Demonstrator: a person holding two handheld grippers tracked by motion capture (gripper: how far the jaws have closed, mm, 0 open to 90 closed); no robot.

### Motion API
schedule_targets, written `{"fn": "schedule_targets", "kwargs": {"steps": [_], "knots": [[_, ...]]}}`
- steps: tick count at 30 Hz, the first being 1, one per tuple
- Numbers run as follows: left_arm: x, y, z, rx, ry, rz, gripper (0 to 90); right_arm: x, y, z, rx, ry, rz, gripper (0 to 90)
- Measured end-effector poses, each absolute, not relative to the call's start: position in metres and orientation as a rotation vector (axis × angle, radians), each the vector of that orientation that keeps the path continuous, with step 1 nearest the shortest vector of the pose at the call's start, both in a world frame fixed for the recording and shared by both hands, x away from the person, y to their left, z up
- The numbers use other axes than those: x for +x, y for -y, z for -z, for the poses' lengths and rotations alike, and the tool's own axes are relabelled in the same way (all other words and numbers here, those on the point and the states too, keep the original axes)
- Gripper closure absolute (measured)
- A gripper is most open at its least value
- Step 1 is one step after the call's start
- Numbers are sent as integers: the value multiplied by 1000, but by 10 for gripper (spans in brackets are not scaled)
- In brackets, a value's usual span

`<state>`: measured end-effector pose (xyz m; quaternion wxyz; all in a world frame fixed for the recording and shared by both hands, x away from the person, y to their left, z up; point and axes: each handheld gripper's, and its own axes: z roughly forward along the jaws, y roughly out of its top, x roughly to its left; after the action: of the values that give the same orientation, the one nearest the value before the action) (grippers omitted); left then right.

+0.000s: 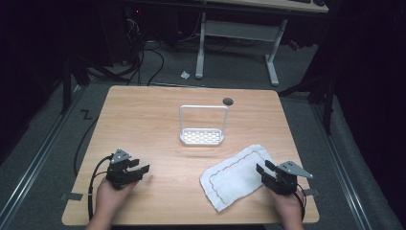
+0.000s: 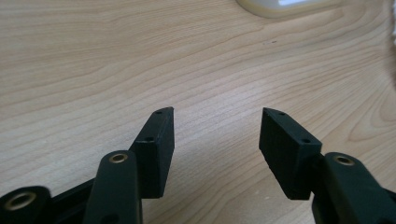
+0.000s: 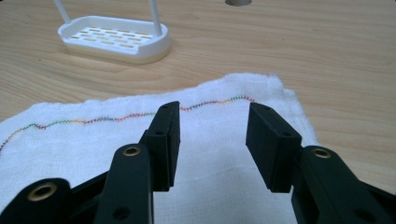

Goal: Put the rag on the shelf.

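Resting low over bare table [image 1: 158, 124] at the left, the left gripper [image 1: 139, 168] is standing with jaws spread and nothing between them, seemingly waiting in reserve. Rightward, the white cloth [image 1: 234, 175] is lying flat near the front edge, in front of the white rack [image 1: 202, 136]; the right gripper [image 1: 265, 168] is hovering at its right edge, jaws apart and unloaded, apparently lining up a pinch.

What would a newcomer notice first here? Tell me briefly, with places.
A white cloth with a wavy coloured stitch line lies rumpled at the table's near right, just ahead of the open right gripper. At the centre stands a white slotted rack with a tall hoop handle. The left gripper rests open at the near left over bare wood.
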<state>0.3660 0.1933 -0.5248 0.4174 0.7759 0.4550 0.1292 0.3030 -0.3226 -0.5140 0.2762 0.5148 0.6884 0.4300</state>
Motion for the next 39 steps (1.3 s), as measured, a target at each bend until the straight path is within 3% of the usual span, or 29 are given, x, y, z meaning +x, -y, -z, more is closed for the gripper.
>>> {"fn": "schedule_targets", "kwargs": {"steps": [15,17,19,21,26,32,39], "knots": [[366,-168,532,1964,-1092,-306,440,294,342,519,1414,-1844,-1152,554],[364,-165,530,1935,-1056,-292,537,295,344,517,1421,-1836,-1173,563],[363,-157,527,1883,-1028,-243,565,294,345,516,1417,-1834,-1177,566],[365,-134,521,1880,-960,-176,754,293,345,514,1402,-1832,-1184,576],[369,-88,519,1935,-875,-136,898,291,346,514,1397,-1832,-1189,585],[369,-18,516,2027,-713,-107,900,291,349,515,1404,-1829,-1196,589],[369,10,528,2134,-675,-90,900,291,349,516,1413,-1835,-1206,589]]}}
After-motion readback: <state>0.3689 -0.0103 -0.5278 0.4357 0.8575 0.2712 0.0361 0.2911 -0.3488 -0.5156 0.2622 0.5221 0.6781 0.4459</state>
